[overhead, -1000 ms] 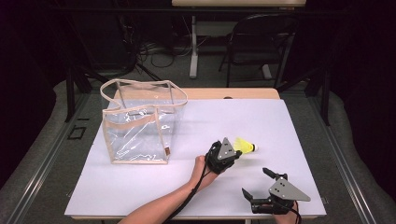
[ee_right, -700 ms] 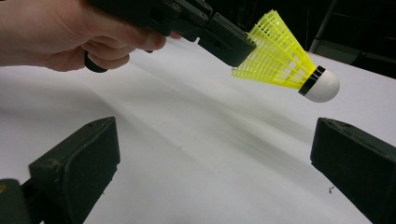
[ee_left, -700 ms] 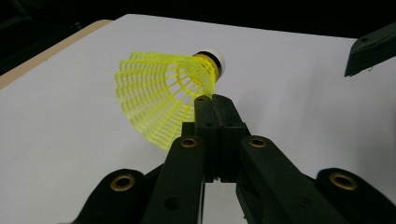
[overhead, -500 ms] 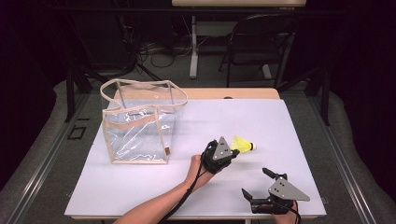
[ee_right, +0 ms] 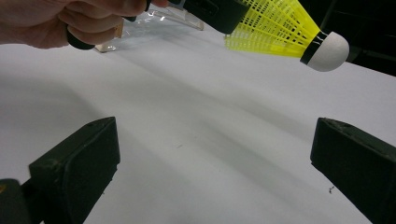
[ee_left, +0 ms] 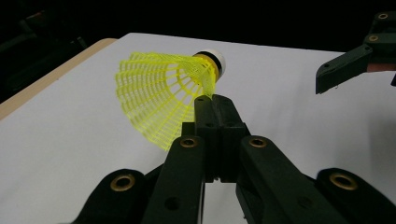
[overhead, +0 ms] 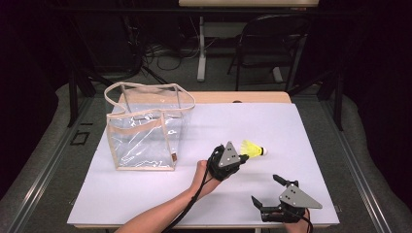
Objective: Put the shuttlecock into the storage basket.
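A yellow shuttlecock point(overhead: 252, 149) with a white cork tip hangs just above the white table, right of centre. My left gripper point(overhead: 241, 158) is shut on the edge of its mesh skirt. In the left gripper view the shuttlecock point(ee_left: 163, 95) fans out to the left of the closed jaws, cork pointing away. My right gripper point(overhead: 266, 190) stands open near the table's front edge, jaws wide apart and nothing between them. In the right gripper view the shuttlecock point(ee_right: 285, 30) floats at the top, held by the other gripper. A clear plastic bag point(overhead: 145, 128) with beige trim stands upright at the left.
The white table top point(overhead: 301, 126) has open room to the right and behind the shuttlecock. A wooden strip point(overhead: 243, 97) runs along its far edge. A dark chair point(overhead: 272, 39) and table legs stand beyond the table.
The left gripper with the shuttlecock has shifted slightly; the shuttlecock now sits a little higher off the table. The right gripper has stayed in place.
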`<state>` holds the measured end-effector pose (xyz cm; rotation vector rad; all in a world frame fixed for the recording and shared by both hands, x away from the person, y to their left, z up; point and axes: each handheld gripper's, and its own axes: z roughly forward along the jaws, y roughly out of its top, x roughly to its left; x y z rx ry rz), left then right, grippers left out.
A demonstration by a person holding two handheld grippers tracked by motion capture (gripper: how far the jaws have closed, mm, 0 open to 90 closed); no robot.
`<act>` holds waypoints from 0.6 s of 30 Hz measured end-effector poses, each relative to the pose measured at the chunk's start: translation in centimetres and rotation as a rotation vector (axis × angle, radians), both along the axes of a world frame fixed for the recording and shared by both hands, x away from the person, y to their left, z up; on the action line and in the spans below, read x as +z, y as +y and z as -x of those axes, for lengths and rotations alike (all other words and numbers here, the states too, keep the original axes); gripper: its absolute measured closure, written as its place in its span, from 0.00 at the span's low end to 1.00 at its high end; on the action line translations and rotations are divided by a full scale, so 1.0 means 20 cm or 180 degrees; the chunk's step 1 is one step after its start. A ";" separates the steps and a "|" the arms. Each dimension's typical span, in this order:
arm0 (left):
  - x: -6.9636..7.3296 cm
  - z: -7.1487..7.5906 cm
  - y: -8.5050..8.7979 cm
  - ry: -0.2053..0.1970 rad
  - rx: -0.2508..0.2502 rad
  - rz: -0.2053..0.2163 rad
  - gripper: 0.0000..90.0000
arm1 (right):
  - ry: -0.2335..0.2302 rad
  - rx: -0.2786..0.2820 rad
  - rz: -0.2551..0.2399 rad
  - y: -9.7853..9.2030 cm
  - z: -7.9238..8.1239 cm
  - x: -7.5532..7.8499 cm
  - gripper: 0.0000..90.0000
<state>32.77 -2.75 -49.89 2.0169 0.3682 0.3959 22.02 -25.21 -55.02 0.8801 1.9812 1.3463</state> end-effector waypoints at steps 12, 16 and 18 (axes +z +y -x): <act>0.06 0.01 0.05 -0.0094 0.0027 0.0018 1.00 | 0.0005 -0.0001 -0.0004 0.00 0.00 0.00 0.01; 0.08 0.00 0.07 -0.0119 0.0064 0.0018 1.00 | 0.0005 -0.0002 -0.0004 0.00 0.00 0.00 0.01; 0.08 -0.01 0.09 -0.0129 0.0086 0.0026 1.00 | 0.0002 -0.0001 0.0000 0.00 0.00 0.00 0.01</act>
